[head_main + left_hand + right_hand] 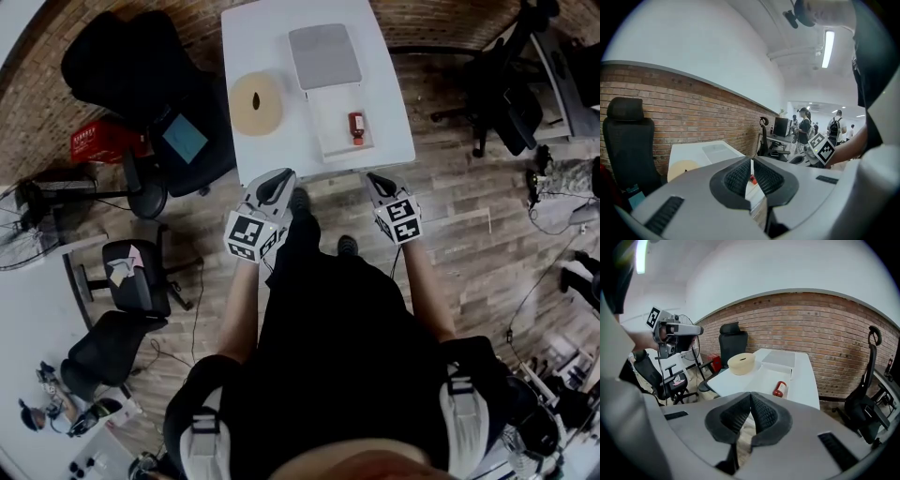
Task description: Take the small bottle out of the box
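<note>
Head view: the bottle (356,125) lies in the open box (328,112) on the table (253,37); both grippers hang short of its near edge.

Left gripper view: the left gripper (751,161) seems closed on nothing.

Right gripper view: the right gripper (751,394) is closed and empty, well short of the bottle (779,389).

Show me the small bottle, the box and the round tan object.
small bottle (356,125): head view, middle of its red body.
box (328,122): head view, bare floor left of the bottle.
round tan object (246,112): head view, top face, off its hole.
</note>
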{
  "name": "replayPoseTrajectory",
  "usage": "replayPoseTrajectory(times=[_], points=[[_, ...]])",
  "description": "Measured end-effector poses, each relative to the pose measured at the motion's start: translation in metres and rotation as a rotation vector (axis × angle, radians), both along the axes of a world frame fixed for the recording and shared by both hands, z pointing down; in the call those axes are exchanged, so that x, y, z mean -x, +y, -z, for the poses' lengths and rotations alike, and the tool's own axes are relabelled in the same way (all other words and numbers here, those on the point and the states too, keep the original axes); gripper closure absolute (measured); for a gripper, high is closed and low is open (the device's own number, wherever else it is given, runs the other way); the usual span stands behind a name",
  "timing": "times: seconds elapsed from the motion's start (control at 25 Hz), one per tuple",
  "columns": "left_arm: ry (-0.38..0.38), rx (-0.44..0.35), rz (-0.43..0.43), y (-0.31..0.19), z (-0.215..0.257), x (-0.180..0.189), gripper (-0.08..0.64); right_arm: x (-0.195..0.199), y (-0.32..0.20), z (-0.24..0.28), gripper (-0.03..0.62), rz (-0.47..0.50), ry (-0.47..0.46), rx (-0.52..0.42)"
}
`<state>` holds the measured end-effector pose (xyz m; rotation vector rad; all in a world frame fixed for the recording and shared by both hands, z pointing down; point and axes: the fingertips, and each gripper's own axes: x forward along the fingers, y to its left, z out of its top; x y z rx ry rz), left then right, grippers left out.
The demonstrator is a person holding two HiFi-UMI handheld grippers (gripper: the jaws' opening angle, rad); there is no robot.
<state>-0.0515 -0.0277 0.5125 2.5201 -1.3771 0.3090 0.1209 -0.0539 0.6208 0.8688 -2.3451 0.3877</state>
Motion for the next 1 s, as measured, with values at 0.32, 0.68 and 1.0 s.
replayPoseTrajectory(times=[0.32,0.68,1.0], points=[[0.016,-0.009,-0.062,-0.036,0.004,0.022,0.526,0.024,-0.022,0.008,0.594,-0.058,0.005,-0.006],[0.014,0.006,-0.169,-0.052,-0.005,0.041,0.526,0.041,-0.032,-0.015,0.594,-0.134,0.063,0.025],[0.017,0.009,-0.228,-0.071,-0.017,0.059,0.526,0.051,-0.036,-0.033,0.594,-0.184,0.105,0.029]])
